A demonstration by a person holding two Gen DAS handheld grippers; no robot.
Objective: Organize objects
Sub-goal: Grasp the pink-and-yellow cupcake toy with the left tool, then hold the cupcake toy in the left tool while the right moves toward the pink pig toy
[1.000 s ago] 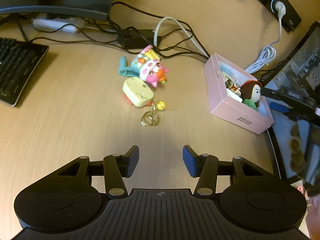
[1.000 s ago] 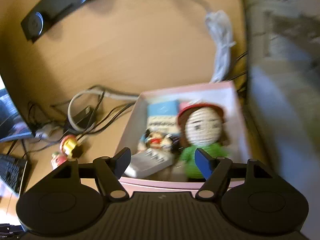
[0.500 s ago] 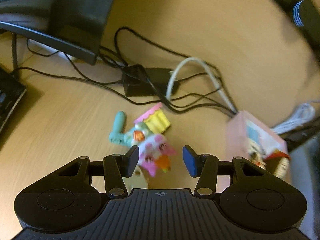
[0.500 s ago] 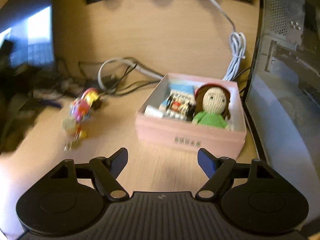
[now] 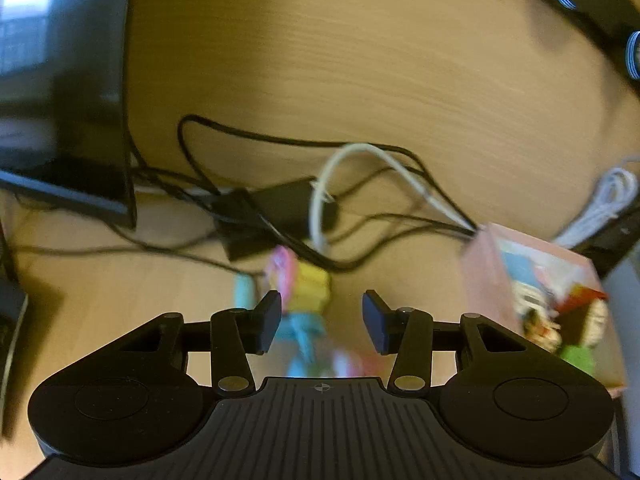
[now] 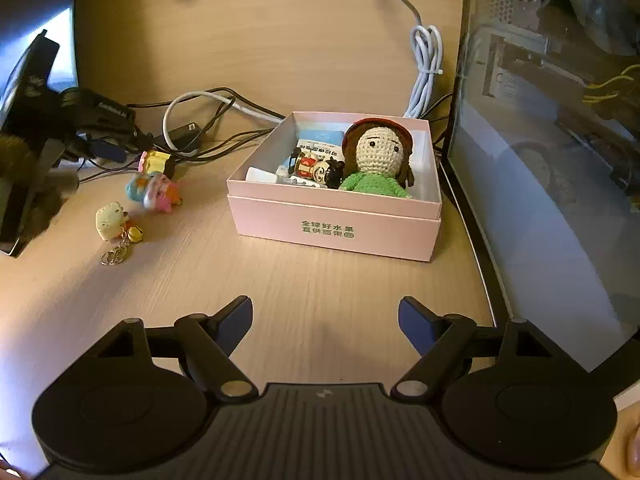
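- Since a second ago, the left gripper (image 5: 322, 322) has advanced over the colourful toy (image 5: 308, 312), jaws narrowed around it; contact is blurred.
- The right gripper (image 6: 325, 322), backed away, is opening, empty.
- Centre frame, the pink box (image 6: 334, 224), printed with green Chinese characters, holds a crocheted doll (image 6: 376, 160).

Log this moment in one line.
left gripper: closed on colourful toy | right gripper: opening, empty | pink box: crochet doll inside
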